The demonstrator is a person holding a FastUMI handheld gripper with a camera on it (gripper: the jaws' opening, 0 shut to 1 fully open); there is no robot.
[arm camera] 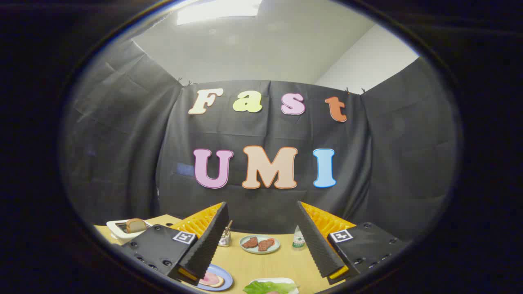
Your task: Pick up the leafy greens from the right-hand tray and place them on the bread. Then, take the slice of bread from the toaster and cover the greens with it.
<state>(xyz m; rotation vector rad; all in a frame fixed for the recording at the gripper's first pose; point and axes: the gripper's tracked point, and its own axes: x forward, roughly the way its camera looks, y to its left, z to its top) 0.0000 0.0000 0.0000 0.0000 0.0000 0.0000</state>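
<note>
Two brown pieces lie on a small plate [260, 245] beyond the fingers, with a small bottle [298, 238] nearby. Leafy greens [269, 287] sit on the right-hand tray [286, 281] between the spread, empty fingers of the hand-held gripper [261, 249], raised over the worktop [261, 265]. Bread [136, 224] stands in the toaster [118, 232] far left.

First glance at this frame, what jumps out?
The gripper, fingers open and empty above the wooden table. Between the fingers, farther off, a plate of meat slices; nearest, leafy greens on a white tray. Beyond the left finger, a white toaster holds a bread slice.
</note>
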